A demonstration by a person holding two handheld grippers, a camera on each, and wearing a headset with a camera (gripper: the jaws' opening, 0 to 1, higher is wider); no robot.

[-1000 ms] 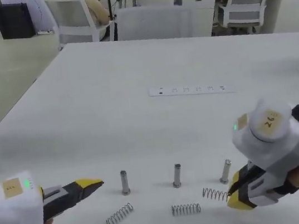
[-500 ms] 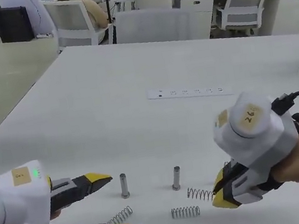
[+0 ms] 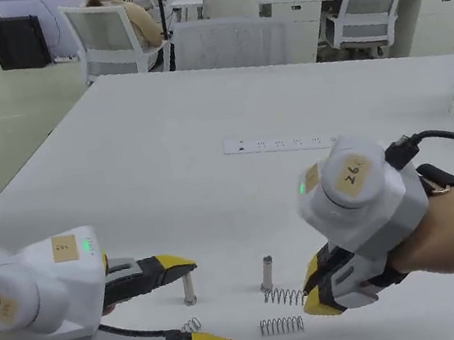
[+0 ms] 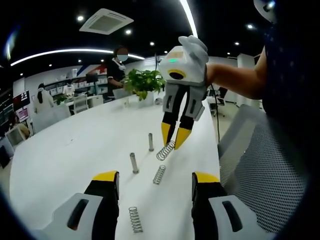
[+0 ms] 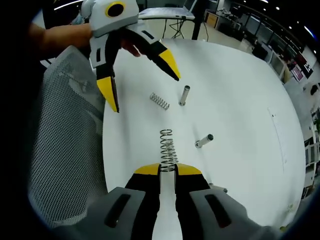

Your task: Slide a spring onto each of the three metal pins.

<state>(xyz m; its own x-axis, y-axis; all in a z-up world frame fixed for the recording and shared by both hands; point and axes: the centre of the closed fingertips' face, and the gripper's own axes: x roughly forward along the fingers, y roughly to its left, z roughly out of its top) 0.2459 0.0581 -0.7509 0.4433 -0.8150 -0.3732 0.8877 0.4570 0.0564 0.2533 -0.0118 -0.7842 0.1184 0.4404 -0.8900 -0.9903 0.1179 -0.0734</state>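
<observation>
The white table [image 3: 200, 105] runs away from both tools, with a power strip [image 3: 284, 141] lying well beyond their tips. The left tongs [image 3: 214, 304] rest low with the jaws spread wide and nothing between them, probably parked and ready to steady a pin or take the next spring. The right tongs [image 3: 308, 296] are closed on one end of a spring [image 3: 282, 296]. The rest of the coil sticks straight out ahead of the tips, and gripping the end leaves its open mouth free to go over a pin. That free end lies just beside the base of the middle pin [image 3: 266, 273], which stands upright between the two tools, so the coil likely has to be lifted and tipped upright before it can drop on. A second pin [image 3: 189, 290] stands just past the left tongs' upper jaw. A third is probably hidden behind the right tongs' body. One loose spring [image 3: 282, 325] lies flat just under the right tips, and another [image 3: 190, 325] lies between the left jaws. No pin carries a spring yet.
</observation>
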